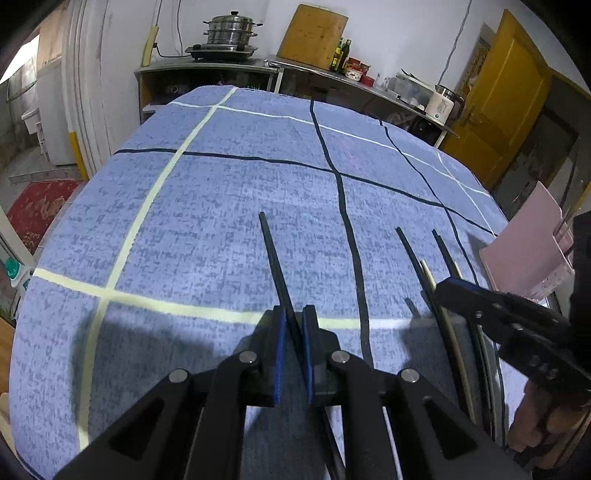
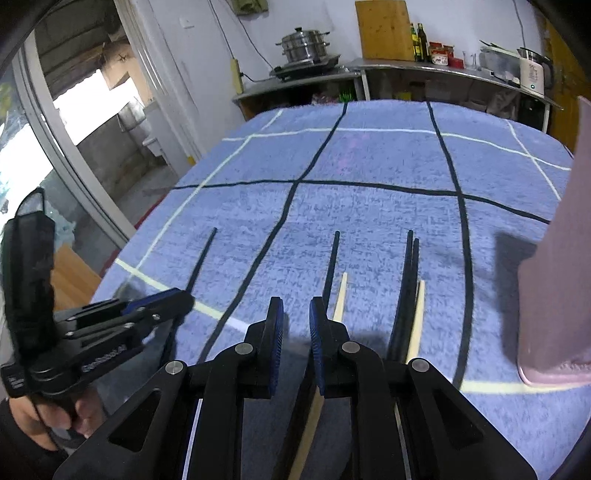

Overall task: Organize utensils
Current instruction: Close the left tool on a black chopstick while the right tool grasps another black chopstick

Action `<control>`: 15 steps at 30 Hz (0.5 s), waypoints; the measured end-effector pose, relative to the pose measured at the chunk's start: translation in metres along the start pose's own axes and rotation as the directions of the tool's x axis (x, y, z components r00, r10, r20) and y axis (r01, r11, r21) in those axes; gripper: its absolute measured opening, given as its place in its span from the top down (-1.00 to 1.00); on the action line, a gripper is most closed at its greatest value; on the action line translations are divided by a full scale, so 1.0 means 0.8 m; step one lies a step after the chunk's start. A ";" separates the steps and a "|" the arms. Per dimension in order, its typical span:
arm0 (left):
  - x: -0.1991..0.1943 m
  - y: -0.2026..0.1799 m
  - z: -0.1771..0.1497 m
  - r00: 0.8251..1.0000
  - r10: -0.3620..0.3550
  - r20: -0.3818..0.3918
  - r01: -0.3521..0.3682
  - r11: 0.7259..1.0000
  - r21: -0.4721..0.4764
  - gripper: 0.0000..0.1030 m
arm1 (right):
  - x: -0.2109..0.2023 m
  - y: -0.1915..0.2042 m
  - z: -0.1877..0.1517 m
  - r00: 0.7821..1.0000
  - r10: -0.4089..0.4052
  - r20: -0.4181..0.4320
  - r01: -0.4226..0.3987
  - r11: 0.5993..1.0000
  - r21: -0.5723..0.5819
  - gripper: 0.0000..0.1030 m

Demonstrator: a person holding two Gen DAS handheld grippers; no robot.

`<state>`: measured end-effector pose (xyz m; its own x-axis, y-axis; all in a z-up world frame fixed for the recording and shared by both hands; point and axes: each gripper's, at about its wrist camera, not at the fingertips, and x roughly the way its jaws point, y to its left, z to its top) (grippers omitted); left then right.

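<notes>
My left gripper (image 1: 294,314) has its jaws nearly closed around a single black chopstick (image 1: 275,254) that lies pointing away on the blue checked tablecloth (image 1: 207,221); it also shows in the right wrist view (image 2: 201,258). My right gripper (image 2: 296,306) is open with a small gap, just above the cloth. A black chopstick (image 2: 332,262) and a pale wooden chopstick (image 2: 340,295) lie just right of it. Two more black chopsticks (image 2: 410,280) and a second wooden one (image 2: 418,314) lie further right. The right gripper (image 1: 448,290) shows at the right in the left wrist view.
A pink utensil holder (image 2: 554,295) stands on the table's right side, also in the left wrist view (image 1: 528,243). Behind the table is a steel counter (image 1: 258,66) with a steamer pot (image 1: 229,31), cutting board, bottles and a kettle. A yellow door (image 1: 506,96) is at the right.
</notes>
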<state>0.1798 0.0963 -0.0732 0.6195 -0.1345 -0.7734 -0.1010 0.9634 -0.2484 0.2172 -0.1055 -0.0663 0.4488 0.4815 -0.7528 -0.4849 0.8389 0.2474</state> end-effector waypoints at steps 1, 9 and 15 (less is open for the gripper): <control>0.001 0.000 0.001 1.000 -0.002 0.001 0.002 1.000 0.000 0.81 | 0.005 -0.002 0.001 1.000 -0.010 -0.007 0.010 1.000 0.003 0.70; 0.007 -0.003 0.008 1.000 -0.012 -0.001 0.012 1.000 0.012 0.70 | 0.020 -0.004 0.008 0.998 -0.047 -0.033 0.047 0.999 0.003 0.70; 0.014 -0.006 0.018 0.999 -0.018 -0.026 0.019 1.000 0.014 0.63 | 0.026 0.000 0.014 0.996 -0.077 -0.040 0.077 0.997 -0.011 0.71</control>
<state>0.1989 0.0937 -0.0724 0.6006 -0.1580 -0.7838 -0.0785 0.9639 -0.2545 0.2352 -0.0925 -0.0752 0.4543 0.4048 -0.7936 -0.4576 0.8703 0.1820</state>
